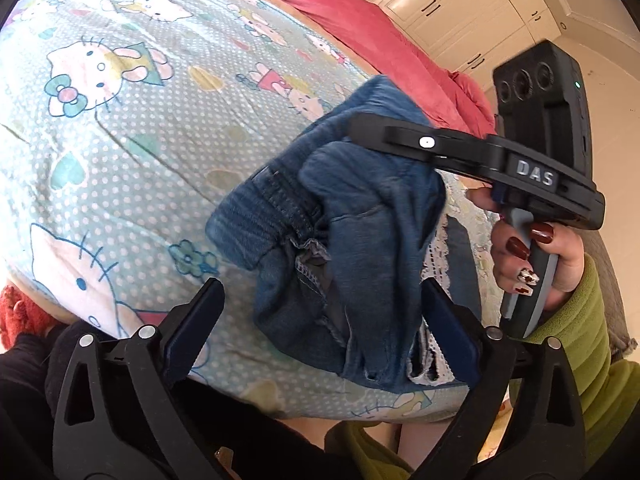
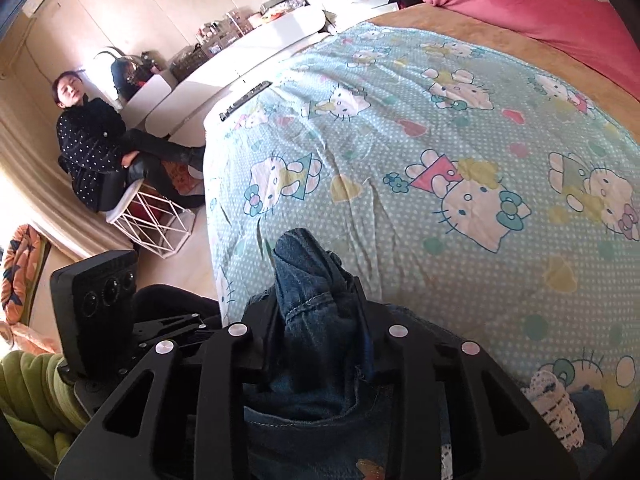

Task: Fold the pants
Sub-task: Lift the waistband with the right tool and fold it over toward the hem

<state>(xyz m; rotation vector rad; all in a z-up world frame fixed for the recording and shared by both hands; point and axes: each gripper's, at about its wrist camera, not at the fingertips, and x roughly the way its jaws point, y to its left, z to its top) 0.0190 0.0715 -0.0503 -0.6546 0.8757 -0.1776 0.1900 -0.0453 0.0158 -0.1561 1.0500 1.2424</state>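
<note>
Right wrist: right gripper (image 2: 320, 312) clamps pants (image 2: 308, 280); bedsheet (image 2: 440, 120) beyond.

Denim pants (image 2: 316, 312) in right gripper (image 2: 320, 300)

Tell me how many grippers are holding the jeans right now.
1. The right gripper is clamped on a bunched fold of the jeans; the left gripper stands open around them, not gripping.

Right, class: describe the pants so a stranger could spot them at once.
Find the bed's cartoon-cat sheet. At its near edge lies a crumpled blue denim bundle, the pants, pinched by the right gripper. White lace trim and the only denim there.
</note>
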